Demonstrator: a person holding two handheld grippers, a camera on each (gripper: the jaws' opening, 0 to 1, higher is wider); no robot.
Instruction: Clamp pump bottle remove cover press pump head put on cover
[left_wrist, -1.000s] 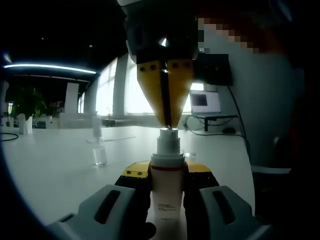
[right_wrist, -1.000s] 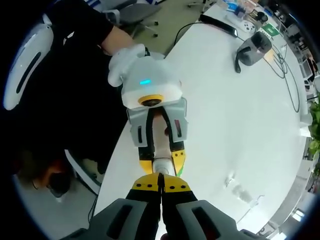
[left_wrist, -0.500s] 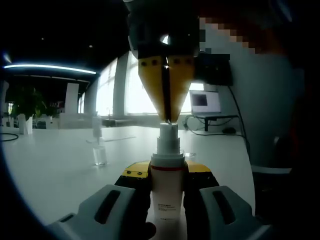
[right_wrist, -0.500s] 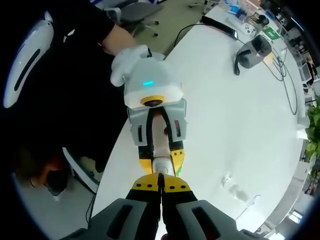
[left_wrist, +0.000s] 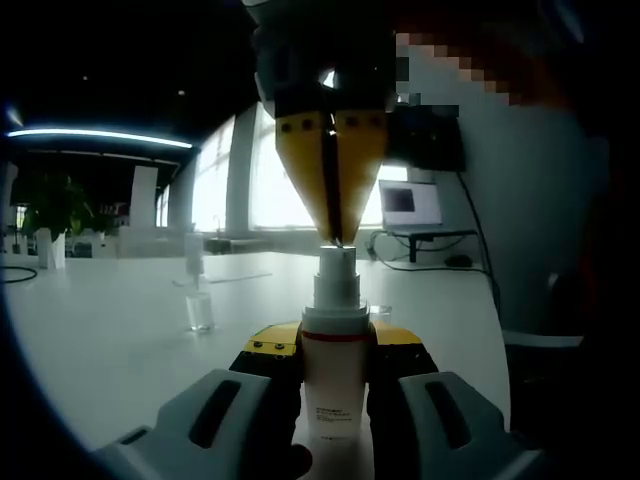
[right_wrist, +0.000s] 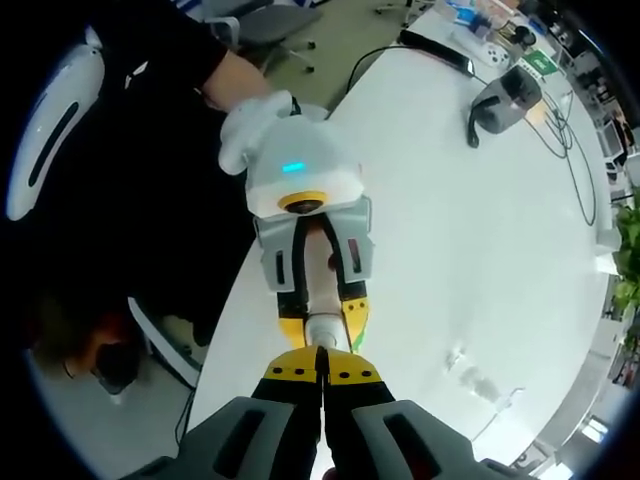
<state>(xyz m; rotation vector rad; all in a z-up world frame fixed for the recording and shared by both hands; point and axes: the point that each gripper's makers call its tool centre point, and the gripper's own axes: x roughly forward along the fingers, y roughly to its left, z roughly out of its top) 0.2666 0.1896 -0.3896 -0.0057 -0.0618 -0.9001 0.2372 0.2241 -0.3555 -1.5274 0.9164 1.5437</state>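
A white pump bottle (left_wrist: 335, 390) with a red band stands upright between my left gripper's (left_wrist: 335, 340) yellow-tipped jaws, which are shut on its body. My right gripper (left_wrist: 335, 240) comes down from above, shut, its yellow tips resting on top of the pump head (left_wrist: 336, 268). In the right gripper view I look down along my right gripper (right_wrist: 320, 372) onto the pump head (right_wrist: 320, 334) and my left gripper (right_wrist: 325, 322). A small clear cover (left_wrist: 199, 312) stands on the white table (left_wrist: 100, 340), apart from the bottle.
A tall clear bottle (left_wrist: 193, 255) stands behind the cover. A monitor (left_wrist: 410, 203) and cables sit at the table's far end. A black device (right_wrist: 505, 100) with a cable lies on the table. A white-gloved hand (right_wrist: 250, 125) holds the left gripper.
The right gripper's tips have risen a little, and the pump head has come up with them. The left gripper and bottle have stayed in place.
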